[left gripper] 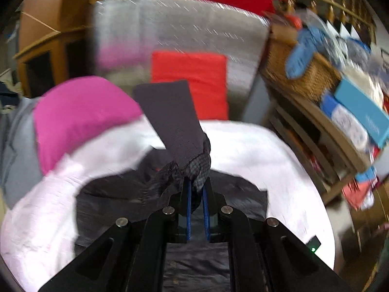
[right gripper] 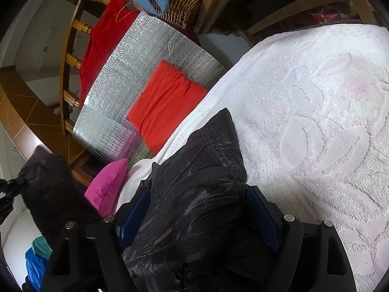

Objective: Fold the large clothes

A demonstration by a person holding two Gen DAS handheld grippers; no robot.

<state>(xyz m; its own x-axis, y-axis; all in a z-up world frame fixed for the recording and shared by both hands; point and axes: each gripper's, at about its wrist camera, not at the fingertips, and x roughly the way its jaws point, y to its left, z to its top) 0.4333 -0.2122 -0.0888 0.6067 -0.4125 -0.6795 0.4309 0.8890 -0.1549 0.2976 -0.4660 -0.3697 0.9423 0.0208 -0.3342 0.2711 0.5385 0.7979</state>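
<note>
We judge the dark checked garment (right gripper: 194, 194) light, limp and thin, so it will sag and drag unless held by an edge or corner. It lies on the white towel (right gripper: 316, 133), near its edge by the pink pillow (right gripper: 107, 185). Our left gripper (left gripper: 196, 185) is clenched on a bunched corner; our right gripper (right gripper: 198, 216) straddles the cloth, jaws released.

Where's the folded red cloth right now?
The red cloth lies on the silver mat beyond the white towel, centre in the left wrist view, with the pink cushion to its left.
</note>
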